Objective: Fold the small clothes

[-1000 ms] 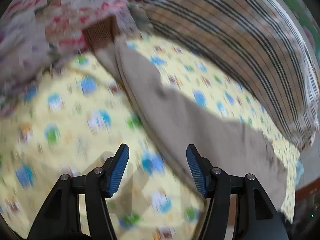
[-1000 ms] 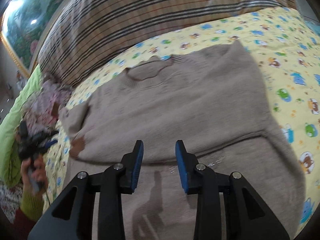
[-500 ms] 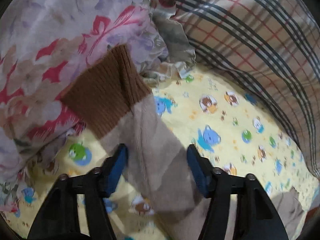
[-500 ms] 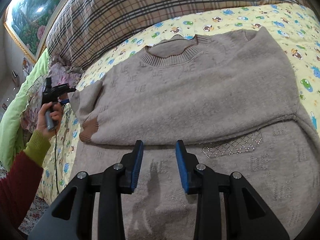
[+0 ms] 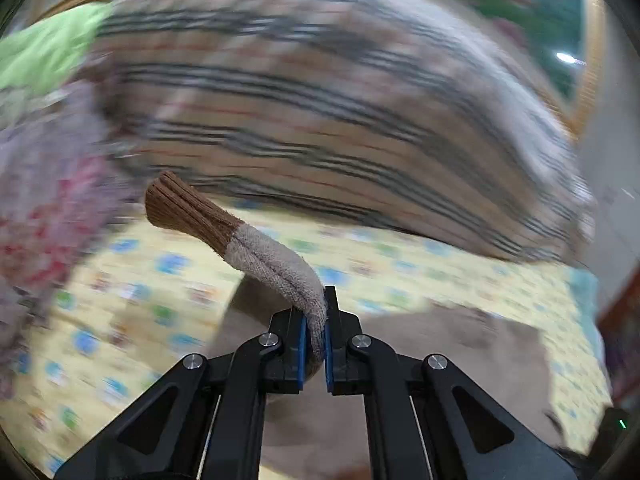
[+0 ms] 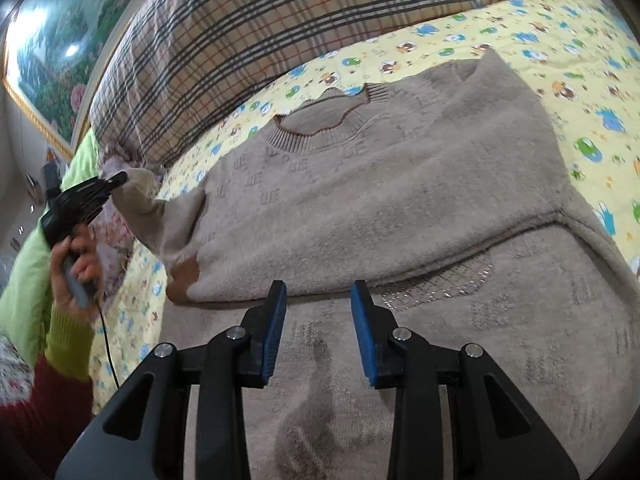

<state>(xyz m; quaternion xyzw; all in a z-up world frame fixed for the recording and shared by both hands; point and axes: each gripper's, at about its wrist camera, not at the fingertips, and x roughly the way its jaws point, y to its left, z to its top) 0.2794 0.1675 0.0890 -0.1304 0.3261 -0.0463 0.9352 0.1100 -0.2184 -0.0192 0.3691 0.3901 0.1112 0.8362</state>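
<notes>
A beige knit sweater (image 6: 380, 184) lies flat on the bed, its lower part folded up over the body. My left gripper (image 5: 316, 312) is shut on the sweater's left sleeve (image 5: 272, 256). The sleeve is lifted off the sheet and its brown cuff (image 5: 180, 212) sticks out ahead of the jaws. In the right wrist view the same left gripper (image 6: 116, 180) is at the far left, held in a person's hand (image 6: 76, 264), with the raised sleeve (image 6: 160, 216) hanging from it. My right gripper (image 6: 320, 304) stands open just above the folded edge, with nothing between its fingers.
A plaid pillow (image 6: 280, 40) runs along the head of the bed. The yellow cartoon-print sheet (image 6: 560, 40) shows around the sweater. A floral cloth (image 5: 40, 200) and a green blanket (image 6: 24, 260) lie at the left. A landscape painting (image 6: 52, 40) hangs behind.
My left gripper has closed on the sleeve just behind its brown cuff and raised it off the sheet. The right gripper has stayed in place, still open.
</notes>
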